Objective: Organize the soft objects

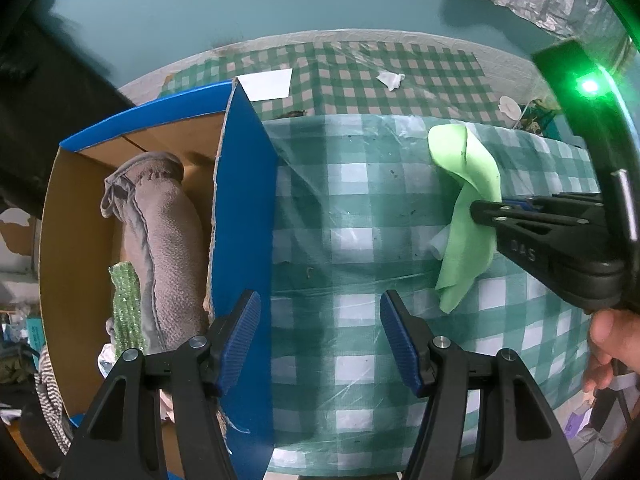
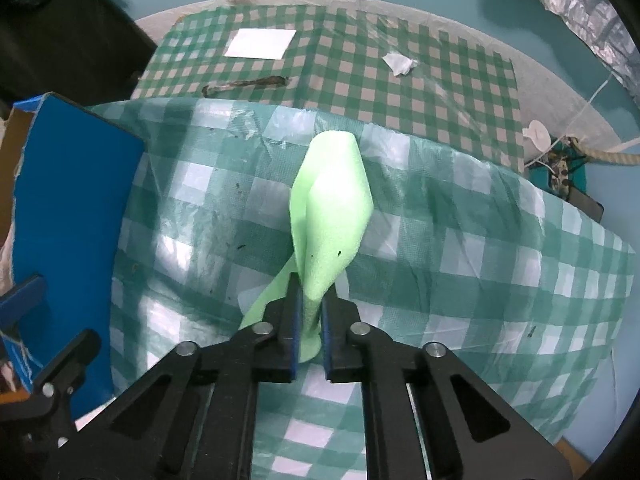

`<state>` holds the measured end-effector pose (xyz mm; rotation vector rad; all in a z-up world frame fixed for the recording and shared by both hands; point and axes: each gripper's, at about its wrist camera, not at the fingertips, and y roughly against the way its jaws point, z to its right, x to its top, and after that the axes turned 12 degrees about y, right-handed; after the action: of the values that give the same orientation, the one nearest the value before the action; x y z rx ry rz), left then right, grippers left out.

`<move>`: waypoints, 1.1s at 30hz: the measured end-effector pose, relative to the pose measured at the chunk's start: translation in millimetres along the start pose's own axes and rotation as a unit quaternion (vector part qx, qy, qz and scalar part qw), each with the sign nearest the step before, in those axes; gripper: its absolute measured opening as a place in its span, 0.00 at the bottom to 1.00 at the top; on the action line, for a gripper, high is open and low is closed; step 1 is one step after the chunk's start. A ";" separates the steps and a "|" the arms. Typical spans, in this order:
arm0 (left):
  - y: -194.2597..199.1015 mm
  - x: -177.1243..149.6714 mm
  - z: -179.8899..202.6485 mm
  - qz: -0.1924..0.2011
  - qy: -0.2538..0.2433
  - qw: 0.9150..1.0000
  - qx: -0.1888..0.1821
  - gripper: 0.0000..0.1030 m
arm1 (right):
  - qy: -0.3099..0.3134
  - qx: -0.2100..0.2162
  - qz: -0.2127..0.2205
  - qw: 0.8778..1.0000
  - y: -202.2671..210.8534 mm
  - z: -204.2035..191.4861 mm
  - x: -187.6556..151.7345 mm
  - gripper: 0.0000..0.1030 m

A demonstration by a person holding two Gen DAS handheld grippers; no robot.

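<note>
Around you, a teal floor (image 1: 200,20) spreads beyond the table, whose green checked tablecloth (image 1: 360,240) sits under clear plastic. At its left edge stands your blue cardboard box (image 1: 244,208), holding a rolled grey towel (image 1: 160,232) and a green beaded strip (image 1: 126,308). Your right gripper (image 2: 310,312) reaches over the cloth, pinching the light green foam sheet (image 2: 332,216), which curls up above the table. Your left gripper (image 1: 320,336) hovers beside the box wall, fingers spread wide, holding nothing.

One green foam sheet (image 2: 334,208), one grey towel (image 1: 160,240), one beaded green strip (image 1: 127,308), one blue box (image 1: 244,208), two grippers.
</note>
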<state>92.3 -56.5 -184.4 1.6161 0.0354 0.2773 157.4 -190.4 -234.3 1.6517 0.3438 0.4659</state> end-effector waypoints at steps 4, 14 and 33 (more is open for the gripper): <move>-1.9 -0.1 2.3 -0.001 -0.003 1.000 0.000 0.62 | -0.008 0.015 0.013 1.000 15.9 5.6 -12.5 0.05; -6.7 0.9 18.8 -0.003 -0.015 1.000 -0.002 0.67 | -0.050 0.051 0.036 0.997 54.1 28.4 -51.0 0.06; -25.3 11.6 81.7 -0.006 -0.113 0.993 0.016 0.67 | -0.115 0.012 0.022 0.993 52.7 87.3 -96.4 0.06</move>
<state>123.5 -132.5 -210.7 1.6695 -0.1256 0.0833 113.9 -319.3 -200.4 1.7190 0.1435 0.3002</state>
